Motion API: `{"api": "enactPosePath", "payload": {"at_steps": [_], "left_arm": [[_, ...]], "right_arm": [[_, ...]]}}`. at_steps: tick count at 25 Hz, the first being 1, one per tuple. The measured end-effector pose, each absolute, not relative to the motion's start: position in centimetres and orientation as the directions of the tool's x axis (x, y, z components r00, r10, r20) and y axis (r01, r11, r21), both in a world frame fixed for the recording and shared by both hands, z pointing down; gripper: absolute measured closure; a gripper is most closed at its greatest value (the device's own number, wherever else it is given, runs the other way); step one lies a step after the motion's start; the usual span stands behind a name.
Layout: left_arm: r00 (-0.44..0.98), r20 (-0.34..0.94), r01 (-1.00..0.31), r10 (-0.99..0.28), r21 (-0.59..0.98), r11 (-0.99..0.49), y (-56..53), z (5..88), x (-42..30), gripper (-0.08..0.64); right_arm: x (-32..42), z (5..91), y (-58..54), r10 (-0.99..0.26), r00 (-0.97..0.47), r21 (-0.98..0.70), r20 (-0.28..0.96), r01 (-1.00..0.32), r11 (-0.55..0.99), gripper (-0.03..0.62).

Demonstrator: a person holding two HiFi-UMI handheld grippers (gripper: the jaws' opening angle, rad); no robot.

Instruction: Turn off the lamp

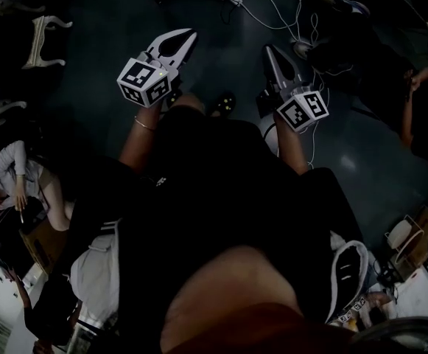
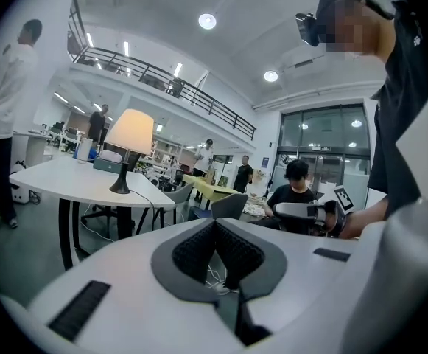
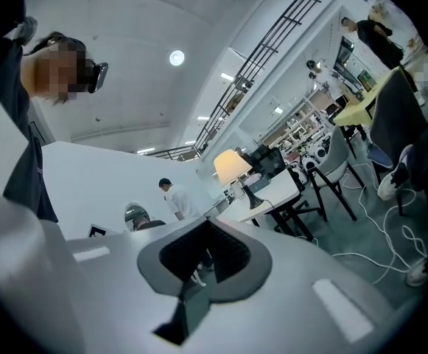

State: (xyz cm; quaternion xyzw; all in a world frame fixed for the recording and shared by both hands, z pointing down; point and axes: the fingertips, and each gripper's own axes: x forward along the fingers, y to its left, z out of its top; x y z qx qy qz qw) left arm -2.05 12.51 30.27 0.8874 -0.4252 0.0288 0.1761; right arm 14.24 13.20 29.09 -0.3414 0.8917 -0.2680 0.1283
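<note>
cream lamp point(image 2: 131, 130) glows only in gripper views; left gripper point(image 1: 190, 35), right gripper point(image 1: 268, 51) jaws pressed together.

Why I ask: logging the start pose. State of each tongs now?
Left tongs: closed, holding nothing.
Right tongs: closed, holding nothing.

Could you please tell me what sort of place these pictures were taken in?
Probably a large open-plan office or lab: a railed mezzanine overhead, a white table bearing a lit lamp, and cables strewn over the floor.
</note>
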Motion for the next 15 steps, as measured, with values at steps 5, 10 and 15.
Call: {"api": "enactPosePath", "payload": {"at_steps": [5, 10, 15], "left_arm": [[0.592, 0.230, -0.800, -0.772, 0.287, -0.527, 13.3, 31.0, -3.9, 0.554], [0.575, 0.219, -0.807, -0.788, 0.310, -0.503, 12.8, 31.0, -5.3, 0.554], [0.633, 0.210, -0.764, -0.745, 0.324, -0.558, 10.7, 31.2, -4.2, 0.554]], "right_arm": [[13.4, 29.2, 12.0, -0.659, -0.750, -0.561, -0.056, -0.522, 0.642, 0.591], [12.4, 29.2, 11.7, -0.655, -0.754, -0.573, -0.054, -0.514, 0.639, 0.591], [13.3, 28.9, 11.3, -0.705, -0.708, -0.567, -0.041, -0.564, 0.600, 0.591]]}}
